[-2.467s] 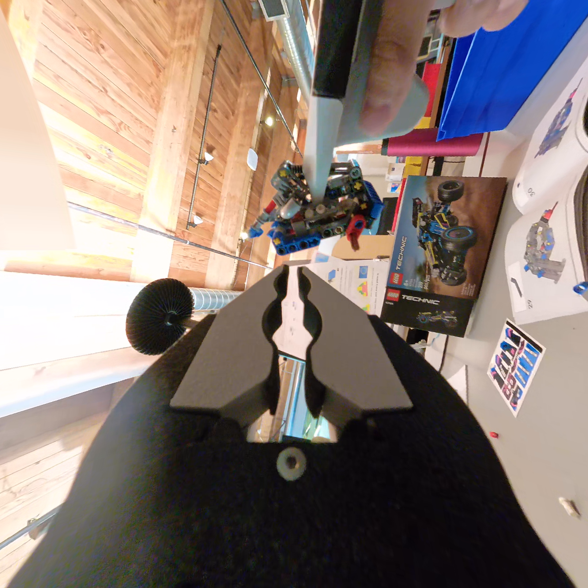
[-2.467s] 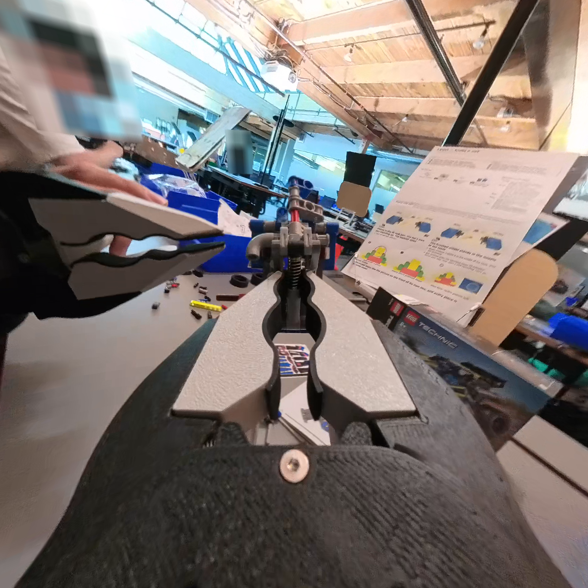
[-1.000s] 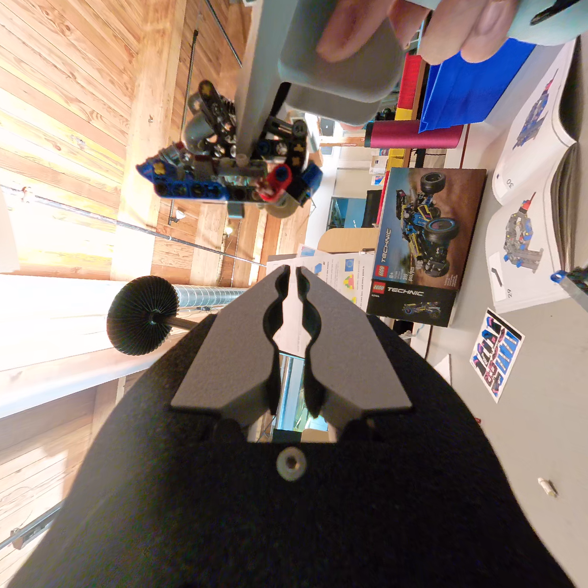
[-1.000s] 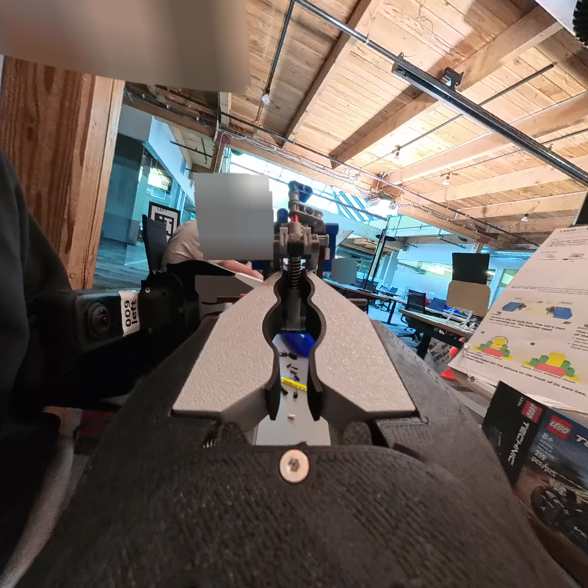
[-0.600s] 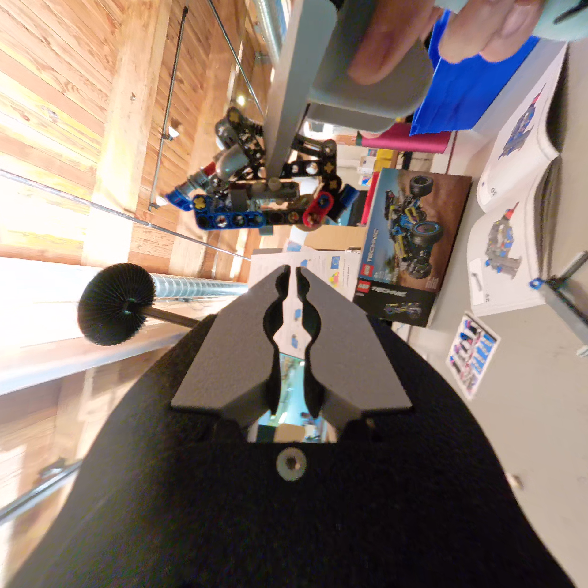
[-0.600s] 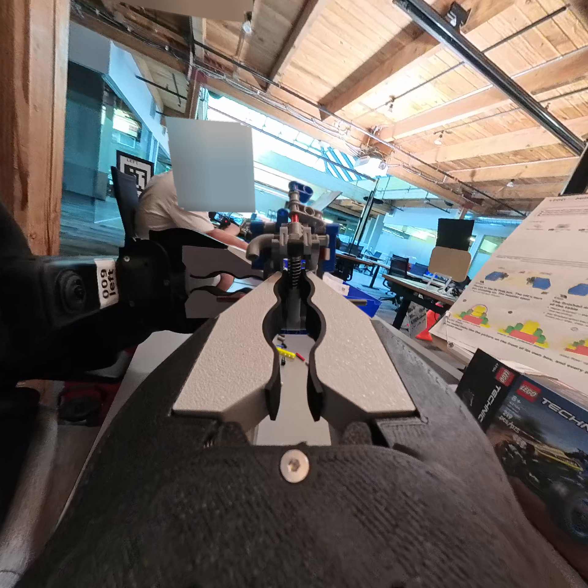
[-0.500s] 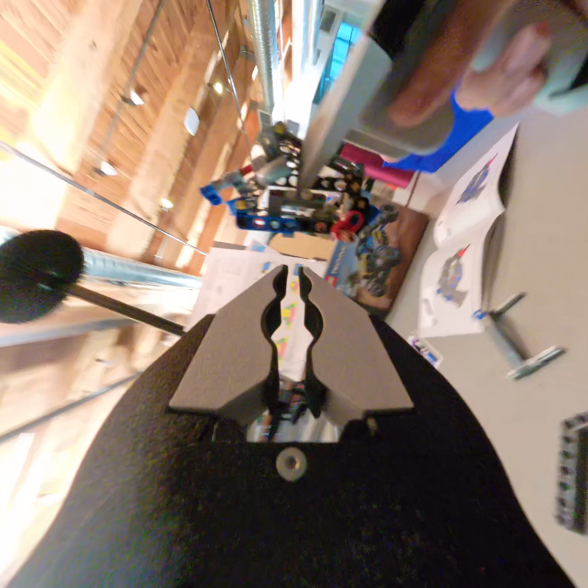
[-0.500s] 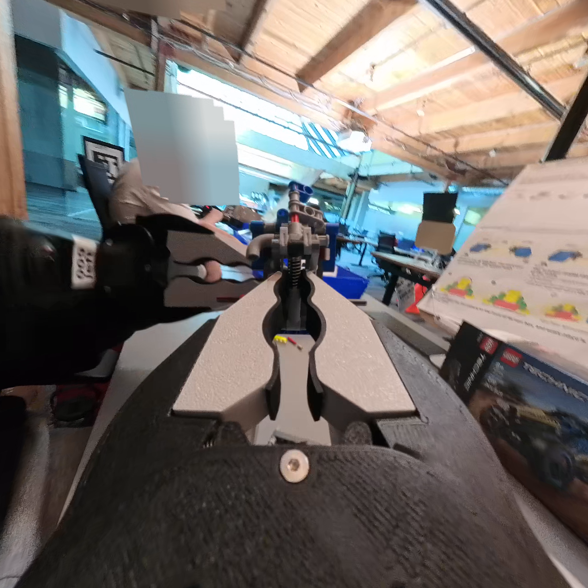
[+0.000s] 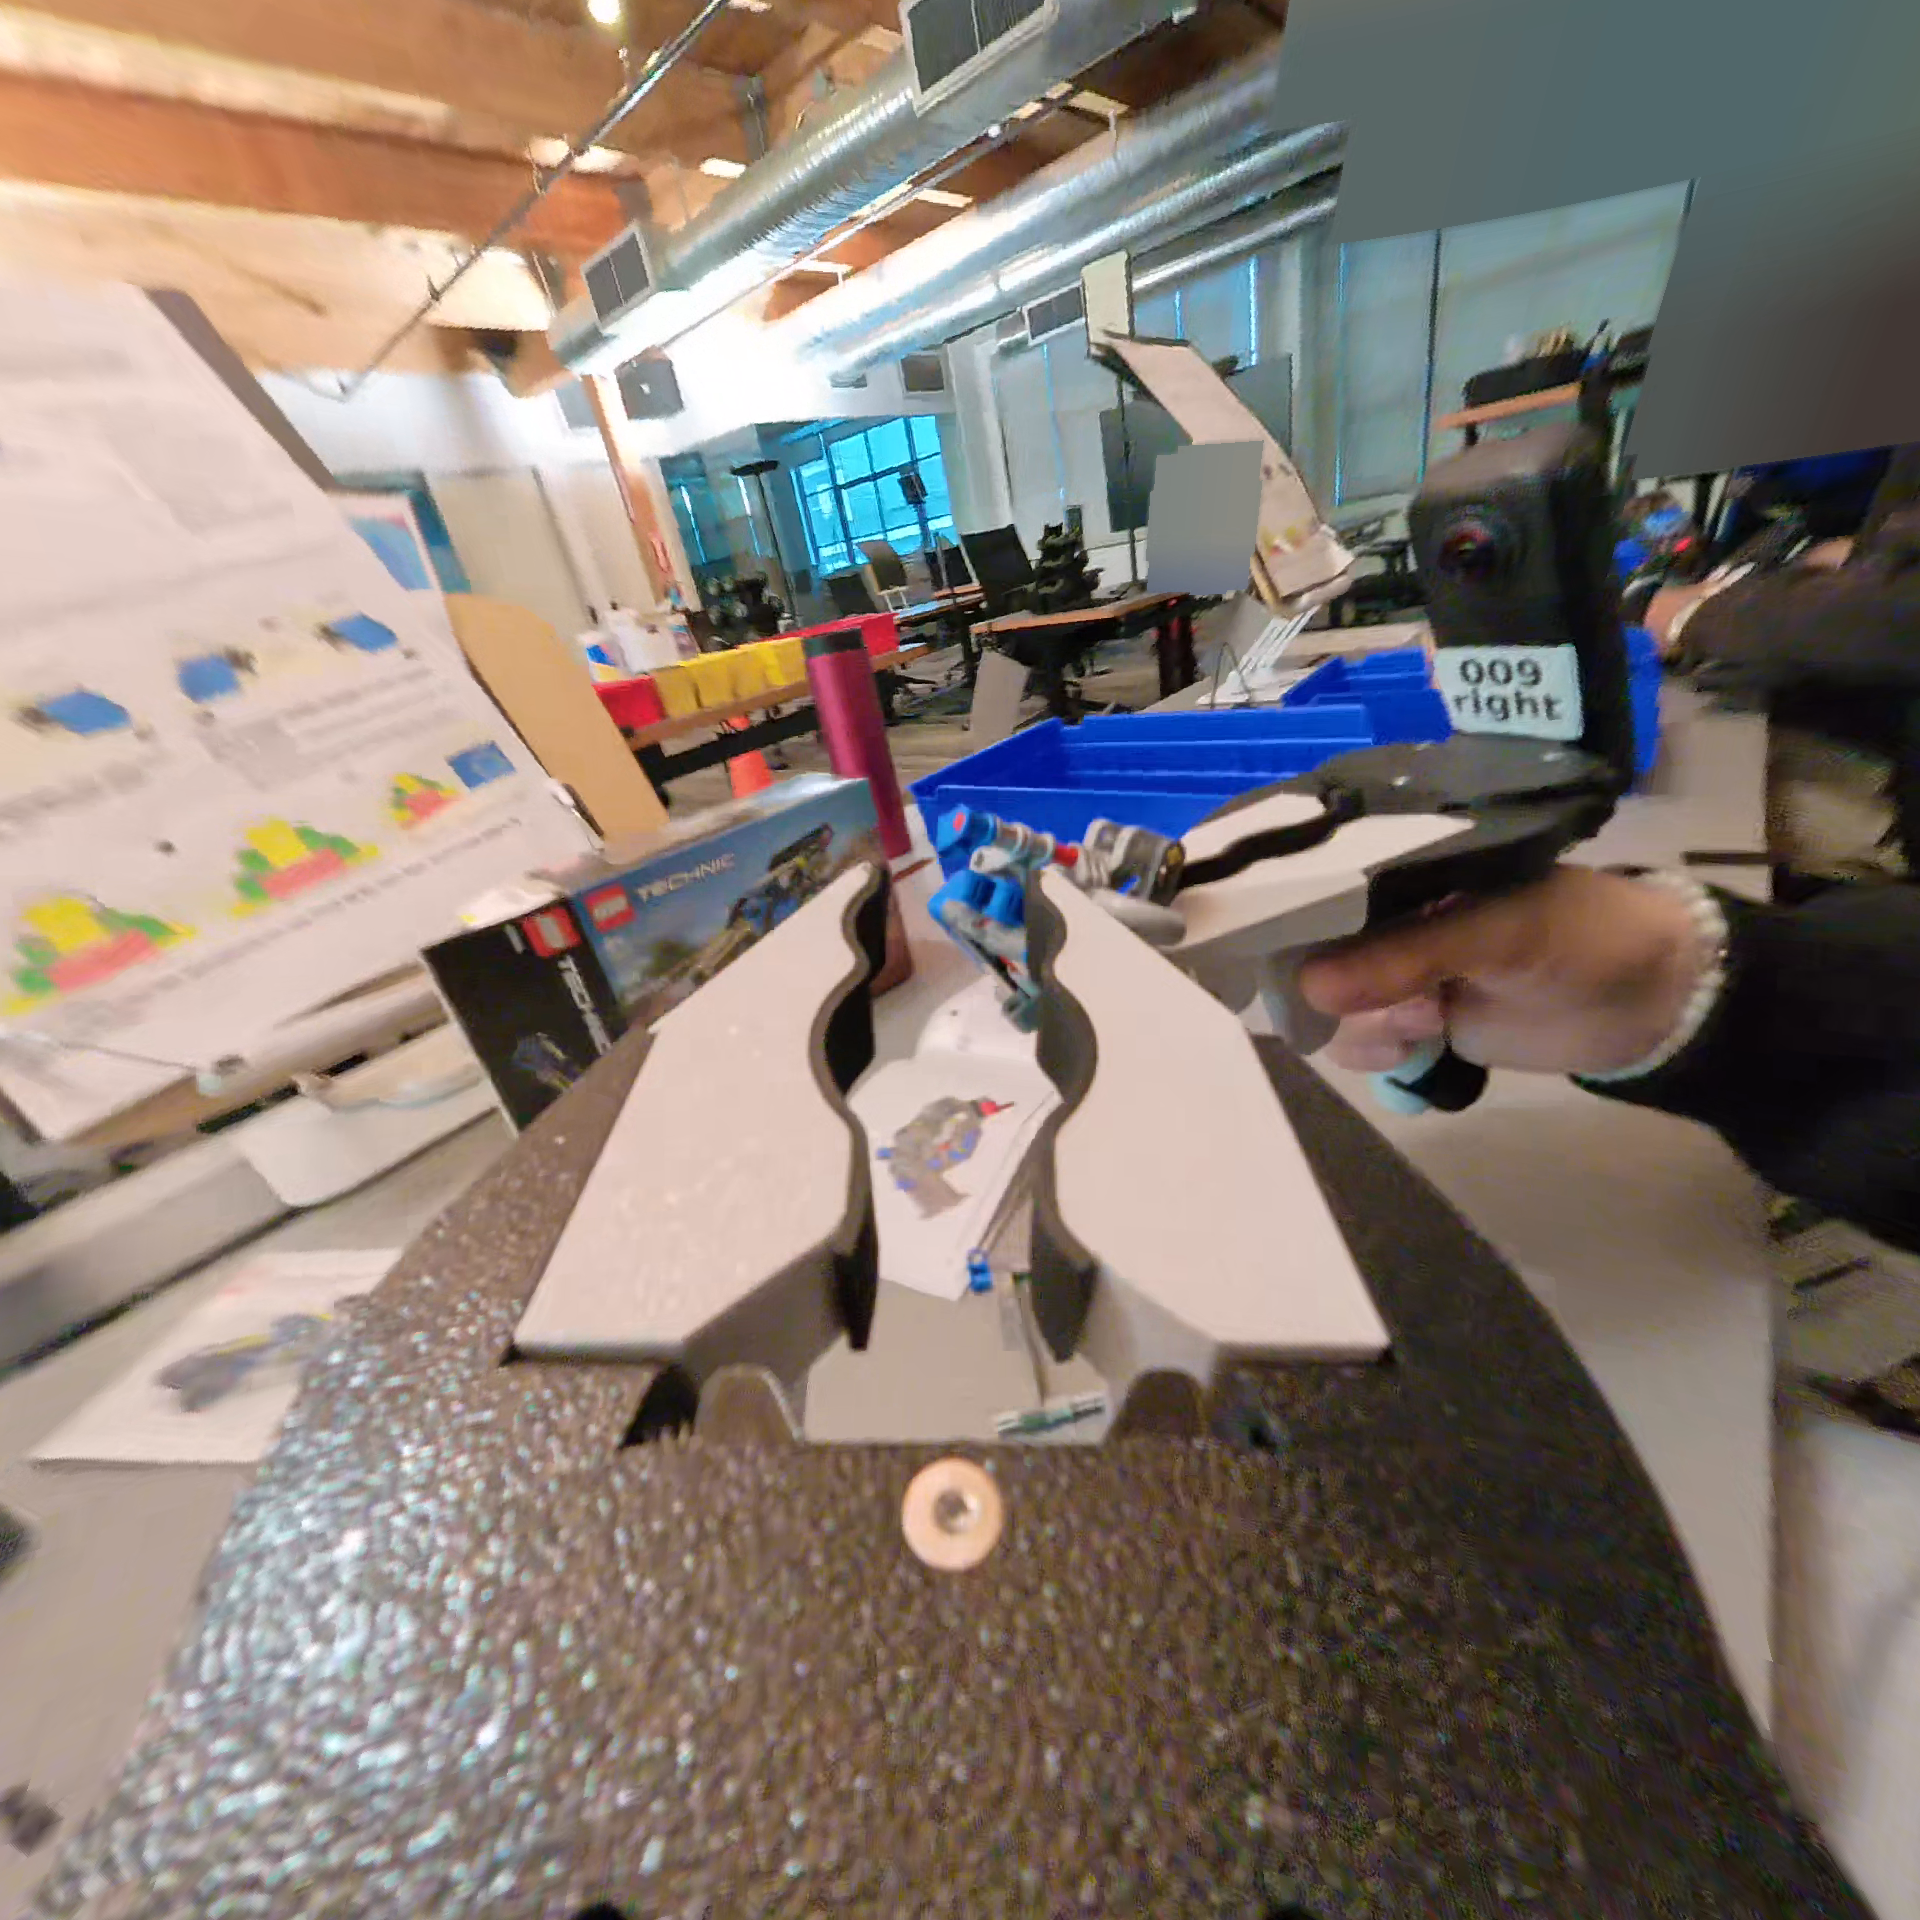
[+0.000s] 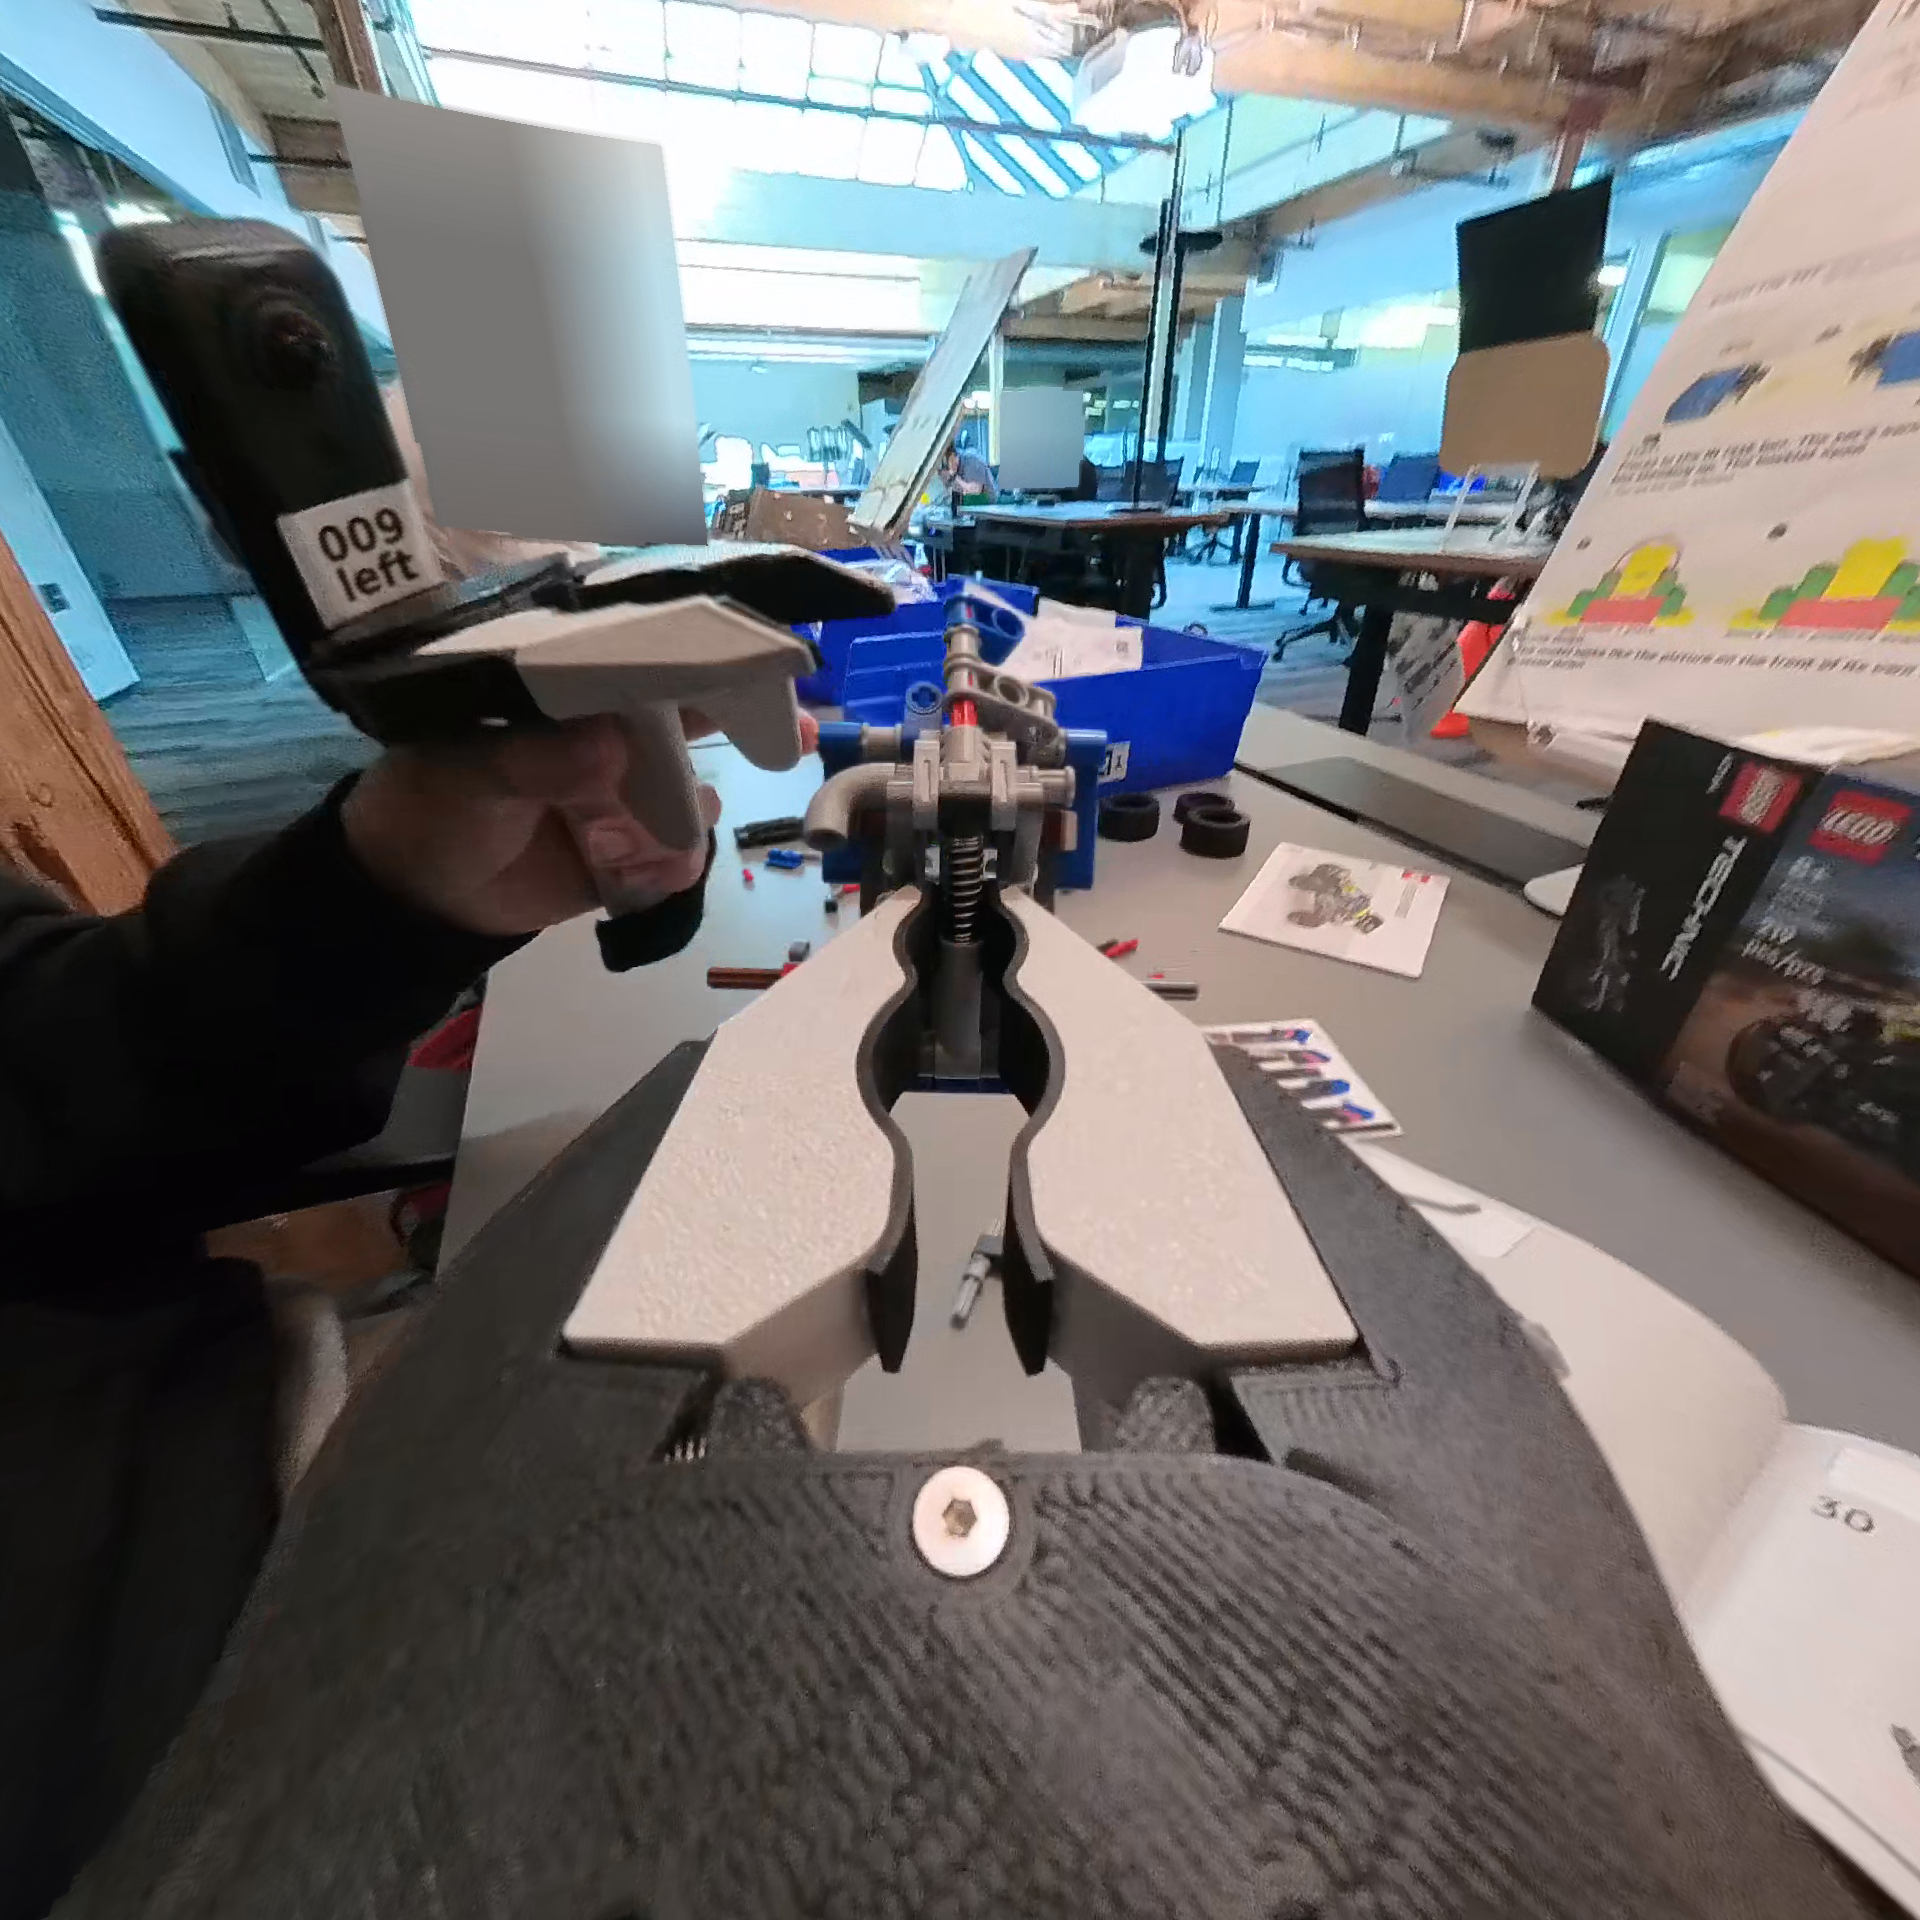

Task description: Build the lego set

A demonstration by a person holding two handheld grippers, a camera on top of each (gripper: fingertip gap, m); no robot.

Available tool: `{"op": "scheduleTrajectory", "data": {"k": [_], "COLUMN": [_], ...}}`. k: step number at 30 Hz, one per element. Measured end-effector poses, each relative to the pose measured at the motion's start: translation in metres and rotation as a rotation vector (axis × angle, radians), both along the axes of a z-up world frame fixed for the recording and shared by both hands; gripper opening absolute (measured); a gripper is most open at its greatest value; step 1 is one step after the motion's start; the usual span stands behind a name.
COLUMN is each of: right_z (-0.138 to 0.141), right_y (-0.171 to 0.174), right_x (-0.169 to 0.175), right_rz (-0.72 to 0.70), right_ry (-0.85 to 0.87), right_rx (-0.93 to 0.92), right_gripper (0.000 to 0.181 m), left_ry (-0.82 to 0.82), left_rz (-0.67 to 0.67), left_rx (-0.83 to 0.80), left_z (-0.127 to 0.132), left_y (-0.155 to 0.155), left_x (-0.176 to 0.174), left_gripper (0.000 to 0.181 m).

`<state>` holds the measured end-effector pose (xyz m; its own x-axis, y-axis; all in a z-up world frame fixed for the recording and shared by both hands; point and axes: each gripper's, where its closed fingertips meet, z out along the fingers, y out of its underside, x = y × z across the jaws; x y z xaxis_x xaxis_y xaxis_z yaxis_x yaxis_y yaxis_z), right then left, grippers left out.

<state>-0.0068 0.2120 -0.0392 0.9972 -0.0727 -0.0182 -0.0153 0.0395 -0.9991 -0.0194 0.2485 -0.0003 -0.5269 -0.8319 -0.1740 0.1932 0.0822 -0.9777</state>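
Grey-blue lego model w/ coil spring, gripped by right tool; left tool parted, empty.

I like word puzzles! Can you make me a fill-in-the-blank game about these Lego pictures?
1. The grey and blue half-built Lego model is clamped in the ____ gripper.
2. The left gripper holds ____.
3. The loose black rubber tyres lie on the grey ____.
4. The big plastic bins behind the model are ____ in colour.

Missing words: right; nothing; table; blue
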Motion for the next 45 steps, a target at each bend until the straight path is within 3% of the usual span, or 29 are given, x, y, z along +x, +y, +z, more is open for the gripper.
{"op": "scheduleTrajectory", "data": {"k": [14,21,25,30,33,39,45], "right_z": [-0.052,-0.097,-0.116,-0.132,-0.135,-0.135,-0.114], "right_y": [0.007,-0.018,-0.037,-0.051,-0.049,-0.051,-0.062], "right_x": [0.002,0.016,0.021,0.032,0.029,0.029,0.029], "right_rz": [0.069,0.040,0.053,0.020,0.043,0.062,0.099], "right_ry": [0.161,0.061,0.044,-0.021,-0.020,-0.040,-0.074], "right_rx": [-0.237,-0.568,-0.707,-0.819,-0.819,-0.796,-0.665], "right_gripper": [0.005,0.005,0.005,0.005,0.005,0.007,0.031], "left_ry": [0.159,0.194,0.221,0.159,0.153,0.204,0.218], "left_rz": [0.081,0.188,0.311,0.528,0.582,0.631,0.681], "left_rx": [0.062,0.092,0.245,0.638,0.780,0.798,0.841], "left_z": [-0.039,-0.063,-0.096,-0.124,-0.137,-0.150,-0.155], "left_y": [0.012,0.036,0.054,0.083,0.091,0.109,0.124], "left_x": [0.021,0.038,0.052,0.063,0.065,0.067,0.068], "left_gripper": [0.022,0.019,0.020,0.021,0.021,0.021,0.021]}}
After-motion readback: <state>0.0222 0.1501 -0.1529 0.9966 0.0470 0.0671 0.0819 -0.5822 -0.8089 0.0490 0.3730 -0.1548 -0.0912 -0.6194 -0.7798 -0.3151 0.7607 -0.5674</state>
